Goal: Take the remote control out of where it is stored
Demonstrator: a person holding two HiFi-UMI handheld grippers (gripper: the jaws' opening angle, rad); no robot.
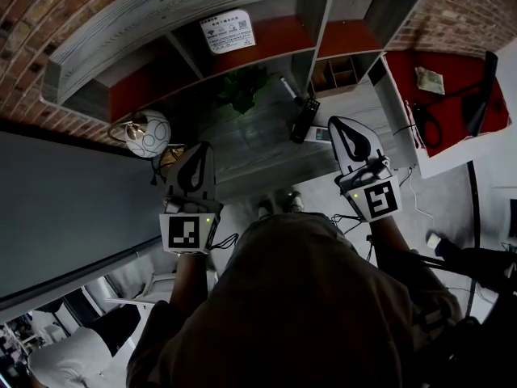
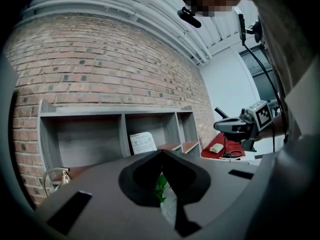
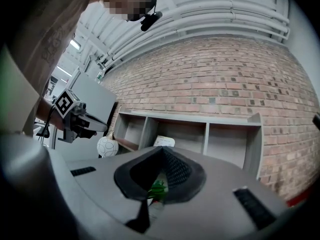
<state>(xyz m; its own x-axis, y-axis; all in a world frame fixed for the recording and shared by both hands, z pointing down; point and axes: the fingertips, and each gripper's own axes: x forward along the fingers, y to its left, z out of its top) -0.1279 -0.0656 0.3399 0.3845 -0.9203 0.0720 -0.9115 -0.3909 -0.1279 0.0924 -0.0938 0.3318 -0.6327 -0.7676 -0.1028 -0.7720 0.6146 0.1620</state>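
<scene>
In the head view a black remote control point(image 1: 304, 120) lies on the grey cabinet top point(image 1: 242, 148), just in front of the open shelf unit point(image 1: 202, 35). My right gripper point(image 1: 338, 123) hovers a little right of the remote, jaws shut with nothing between them; its own view shows the same closed tips point(image 3: 161, 149). My left gripper point(image 1: 200, 148) is held further left over the same top, also shut and empty point(image 2: 161, 152). A green plant point(image 1: 245, 87) shows past both pairs of jaws. The remote is hidden in both gripper views.
A paper sign point(image 1: 228, 31) leans in the middle shelf compartment. A white patterned ball point(image 1: 149, 133) sits at the left end of the top. To the right stands a red-topped table point(image 1: 452, 75) with cables and a pale packet point(image 1: 430, 80). Brick wall behind.
</scene>
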